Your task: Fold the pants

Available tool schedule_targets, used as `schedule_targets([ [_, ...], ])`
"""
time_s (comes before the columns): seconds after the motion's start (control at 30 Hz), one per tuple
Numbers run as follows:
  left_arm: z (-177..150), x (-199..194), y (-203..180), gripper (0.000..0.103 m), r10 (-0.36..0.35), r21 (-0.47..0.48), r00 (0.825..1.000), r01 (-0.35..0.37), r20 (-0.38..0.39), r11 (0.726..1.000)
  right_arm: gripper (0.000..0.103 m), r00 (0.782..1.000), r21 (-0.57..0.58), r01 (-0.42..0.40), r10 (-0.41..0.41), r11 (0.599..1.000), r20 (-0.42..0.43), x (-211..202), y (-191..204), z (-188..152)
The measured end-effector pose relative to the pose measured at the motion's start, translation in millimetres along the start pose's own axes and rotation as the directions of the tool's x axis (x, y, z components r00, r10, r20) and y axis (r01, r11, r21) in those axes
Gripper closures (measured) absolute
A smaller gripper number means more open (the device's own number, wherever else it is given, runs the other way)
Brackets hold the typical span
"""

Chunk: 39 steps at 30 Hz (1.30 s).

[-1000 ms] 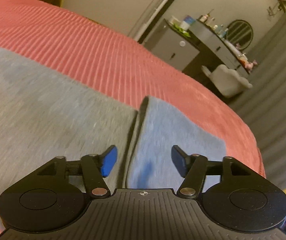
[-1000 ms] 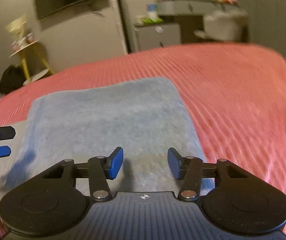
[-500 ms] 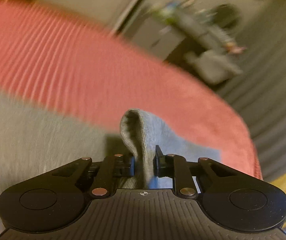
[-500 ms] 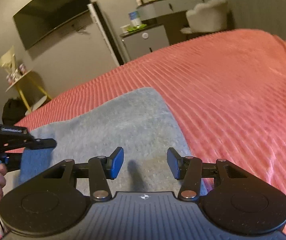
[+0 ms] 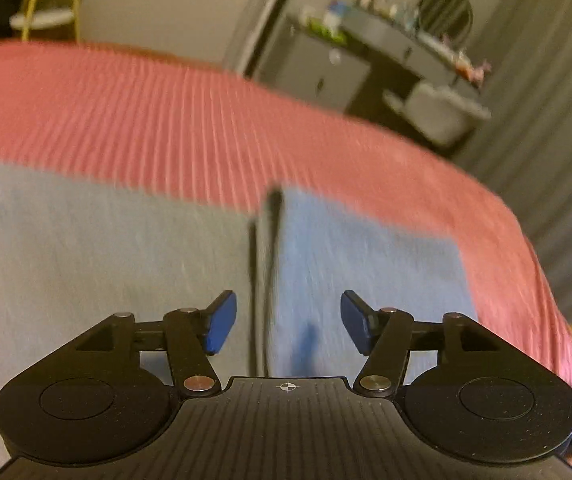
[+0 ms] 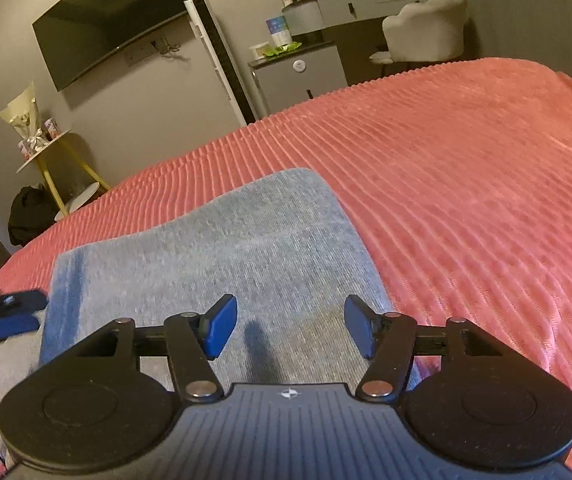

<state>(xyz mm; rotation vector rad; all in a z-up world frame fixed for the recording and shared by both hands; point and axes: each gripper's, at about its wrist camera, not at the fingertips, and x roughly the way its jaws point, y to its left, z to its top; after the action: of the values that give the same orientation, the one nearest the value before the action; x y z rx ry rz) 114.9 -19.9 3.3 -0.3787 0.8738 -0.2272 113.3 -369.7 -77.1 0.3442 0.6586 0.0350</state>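
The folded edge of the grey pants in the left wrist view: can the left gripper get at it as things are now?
Probably yes. The left gripper has its jaws opening with nothing clamped, and the folded edge of the grey pants lies just ahead between them on the red bedspread, with nothing in the way.

2 wrist views, close, sharing pants [image 5: 106, 264]

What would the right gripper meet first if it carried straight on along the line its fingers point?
Most likely the grey pants lying on the red bedspread; the right gripper, fingers opening with nothing between, angles down at them.
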Motion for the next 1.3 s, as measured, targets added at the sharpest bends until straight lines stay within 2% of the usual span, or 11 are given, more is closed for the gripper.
schedule_targets([
  [0.1,-13,10,6,0.042,0.053,-0.04,0.995,-0.056,-0.079,0.998,0.041,1.0,-0.025,0.007,-0.007,1.0,-0.002,1,3,0],
  [0.2,-22,12,7,0.043,0.008,-0.053,0.996,-0.013,-0.094,0.998,0.04,1.0,-0.029,0.003,-0.003,1.0,-0.002,-1,3,0],
  [0.33,-28,14,0,0.079,-0.006,-0.003,0.992,0.006,-0.129,1.0,0.038,1.0,-0.021,-0.006,0.006,1.0,-0.004,-1,2,0],
  [0.43,-26,10,6,0.087,-0.028,-0.039,0.994,0.024,-0.103,0.999,0.03,1.0,-0.042,-0.003,0.003,0.999,-0.013,-3,5,-1],
  [0.57,-26,-4,11,0.087,-0.003,-0.067,0.999,0.0,-0.039,0.998,0.027,1.0,-0.074,-0.005,0.003,0.997,-0.018,-10,12,-4],
  [0.67,-25,-9,17,0.069,0.124,-0.105,0.992,-0.122,0.004,0.987,0.023,1.0,-0.076,-0.003,0.001,0.997,-0.022,-13,12,-5],
  [0.73,-22,-25,37,0.041,0.201,-0.226,0.979,-0.189,0.032,0.956,0.022,0.999,-0.079,0.006,-0.008,0.997,-0.033,-11,12,-5],
  [0.87,-20,-84,101,0.023,0.114,-0.538,0.974,0.009,0.194,0.843,0.017,0.999,-0.094,0.009,-0.013,0.996,-0.044,-11,14,-6],
  [0.93,-24,-118,135,0.023,0.151,-0.624,0.952,0.051,0.266,0.78,0.016,0.999,-0.096,0.006,-0.011,0.995,-0.048,-10,15,-6],
  [1.07,-37,-165,188,0.021,0.308,-0.655,0.91,-0.055,0.279,0.754,0.012,0.998,-0.094,0.004,-0.01,0.996,-0.063,-6,17,-6],
  [1.3,-67,-168,254,0.027,0.363,-0.75,0.912,-0.104,0.19,0.654,0.008,0.997,-0.094,-0.006,-0.001,0.996,-0.072,0,18,-5],
])
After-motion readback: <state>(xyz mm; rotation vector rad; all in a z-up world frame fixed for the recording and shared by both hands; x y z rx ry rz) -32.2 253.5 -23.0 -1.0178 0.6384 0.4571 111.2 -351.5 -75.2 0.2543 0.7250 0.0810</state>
